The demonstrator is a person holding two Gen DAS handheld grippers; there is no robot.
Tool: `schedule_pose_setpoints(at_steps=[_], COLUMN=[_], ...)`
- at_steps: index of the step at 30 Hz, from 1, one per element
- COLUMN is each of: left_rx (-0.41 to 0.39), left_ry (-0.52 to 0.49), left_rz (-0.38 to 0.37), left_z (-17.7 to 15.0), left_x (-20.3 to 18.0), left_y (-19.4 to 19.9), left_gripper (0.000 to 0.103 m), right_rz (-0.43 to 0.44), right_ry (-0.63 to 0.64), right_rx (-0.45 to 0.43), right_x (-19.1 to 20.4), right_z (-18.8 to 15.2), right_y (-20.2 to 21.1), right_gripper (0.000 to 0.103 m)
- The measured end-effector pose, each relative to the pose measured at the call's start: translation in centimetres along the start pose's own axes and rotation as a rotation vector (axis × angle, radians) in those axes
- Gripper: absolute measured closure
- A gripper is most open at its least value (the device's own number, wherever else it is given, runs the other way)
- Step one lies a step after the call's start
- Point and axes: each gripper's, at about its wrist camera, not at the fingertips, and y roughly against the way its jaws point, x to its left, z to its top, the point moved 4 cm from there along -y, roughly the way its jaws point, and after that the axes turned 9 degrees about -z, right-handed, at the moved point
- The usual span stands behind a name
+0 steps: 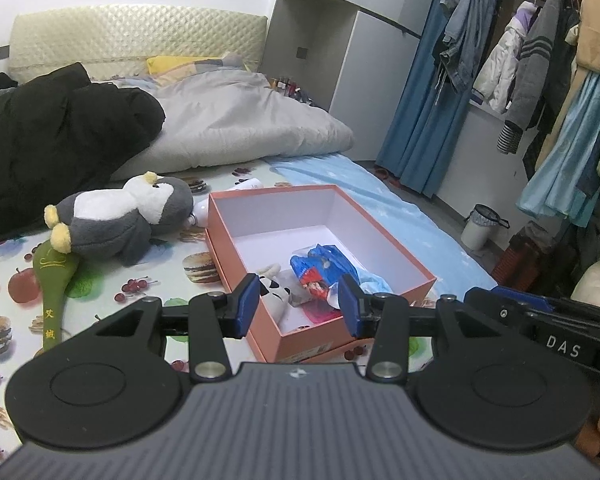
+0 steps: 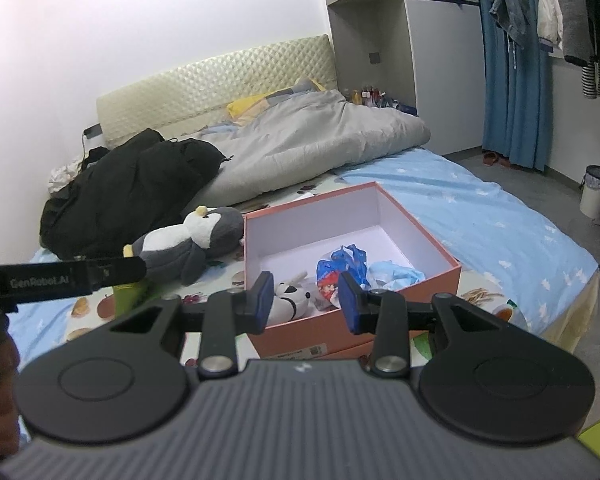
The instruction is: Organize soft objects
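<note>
- The left tongs point(image 1: 299, 304) are seen spread, with nothing pinched between the blue pads point(image 1: 247, 304); they are held above the near end of the orange box point(image 1: 396, 248).
- The right tongs point(image 2: 306, 300) are likewise spread and empty, held over the near wall of the same box point(image 2: 420, 232).
- The open box is seen resting on the bed point(image 1: 400, 208), its white inside partly filled at the near end.
- Inside the box, a white plush with black spots point(image 1: 278, 286) is seen just beside a crumpled blue and red bag point(image 1: 320, 268); a pale blue piece point(image 2: 396, 274) lies touching the bag on its right.
- A grey and white penguin plush point(image 1: 120, 216) is seen lying on its side on the bed, left of the box and outside it, its head near the box's far left corner.
- A green padded stick with yellow characters point(image 1: 56, 292) lies partly under the penguin's yellow feet.
- A black coat point(image 1: 52, 140) and a grey duvet point(image 1: 236, 120) are heaped farther up the bed, well apart from the box.
</note>
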Motion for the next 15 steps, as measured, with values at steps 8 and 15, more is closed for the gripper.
schedule_pose_setpoints(at_steps=[8, 15], left_rx=[0.008, -0.005], left_ry=[-0.035, 0.016], left_rz=[0.011, 0.032], left_z=[-0.6, -0.7], left_x=[0.5, 1.5], left_y=[-0.7, -1.1], left_gripper=[0.025, 0.002], right_rz=[-0.012, -0.027], right_ry=[0.022, 0.020], right_rx=[-0.010, -0.014], right_x=[0.0, -0.8], right_z=[-1.0, -1.2], right_y=[-0.7, -1.2], right_gripper=[0.046, 0.000])
